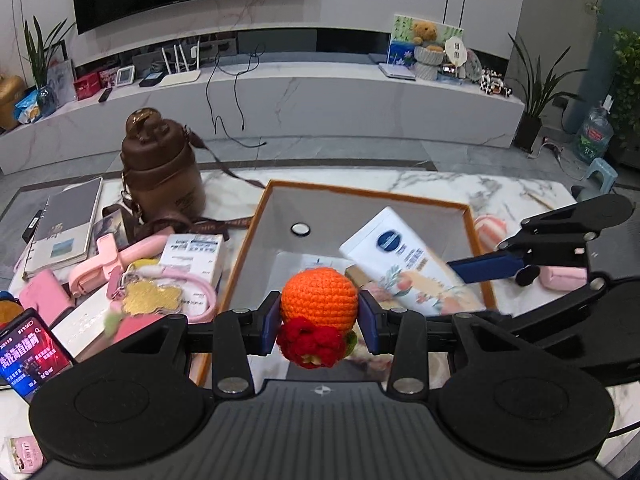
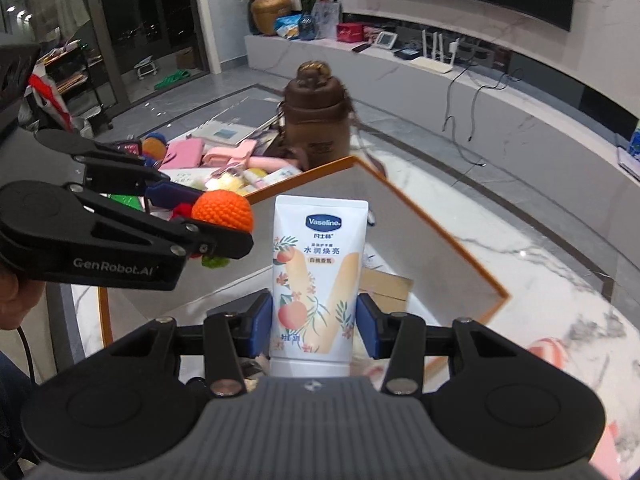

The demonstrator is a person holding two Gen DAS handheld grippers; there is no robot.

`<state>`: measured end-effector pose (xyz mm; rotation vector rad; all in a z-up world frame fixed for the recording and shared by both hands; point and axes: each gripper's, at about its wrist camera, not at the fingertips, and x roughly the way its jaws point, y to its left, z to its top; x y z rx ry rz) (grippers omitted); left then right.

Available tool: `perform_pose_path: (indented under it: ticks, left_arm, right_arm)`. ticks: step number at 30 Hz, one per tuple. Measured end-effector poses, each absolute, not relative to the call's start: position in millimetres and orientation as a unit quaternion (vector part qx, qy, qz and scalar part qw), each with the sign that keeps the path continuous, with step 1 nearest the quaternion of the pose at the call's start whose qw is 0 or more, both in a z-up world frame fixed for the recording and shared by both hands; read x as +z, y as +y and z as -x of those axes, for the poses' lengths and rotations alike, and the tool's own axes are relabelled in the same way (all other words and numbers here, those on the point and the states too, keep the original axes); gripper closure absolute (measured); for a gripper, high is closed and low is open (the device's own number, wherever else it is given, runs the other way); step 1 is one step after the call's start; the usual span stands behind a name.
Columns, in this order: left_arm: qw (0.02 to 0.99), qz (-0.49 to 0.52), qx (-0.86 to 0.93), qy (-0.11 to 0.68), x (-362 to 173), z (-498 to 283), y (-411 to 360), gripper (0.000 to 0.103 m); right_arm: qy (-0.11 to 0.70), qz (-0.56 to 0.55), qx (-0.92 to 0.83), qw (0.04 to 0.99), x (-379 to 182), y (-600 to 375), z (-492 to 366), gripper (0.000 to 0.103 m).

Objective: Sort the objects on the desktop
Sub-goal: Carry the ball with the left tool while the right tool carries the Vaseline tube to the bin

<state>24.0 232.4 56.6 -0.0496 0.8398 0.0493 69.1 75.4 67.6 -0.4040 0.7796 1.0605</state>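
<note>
While the left gripper point(image 1: 319, 320) clamps a crocheted orange toy point(image 1: 319, 300) above the orange-rimmed tray point(image 1: 478, 240), the right gripper point(image 2: 314, 320) pinches a Vaseline lotion tube point(image 2: 316, 276) over it.

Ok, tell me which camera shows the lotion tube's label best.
The right wrist view: the lotion tube stands front-on between the right gripper fingers, its Vaseline logo readable. The left wrist view shows the tube tilted over the orange-rimmed box, print blurred.
</note>
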Motion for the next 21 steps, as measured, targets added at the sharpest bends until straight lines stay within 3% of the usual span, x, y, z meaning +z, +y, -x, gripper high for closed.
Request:
perform_pose_path:
  ticks: [21]
  left_arm:
    - [0.873, -0.011, 0.019, 0.487, 3, -42, 239, 0.057]
  right_arm:
    - [0.416, 0.273, 0.545, 0.675, 4, 129, -21, 0.056]
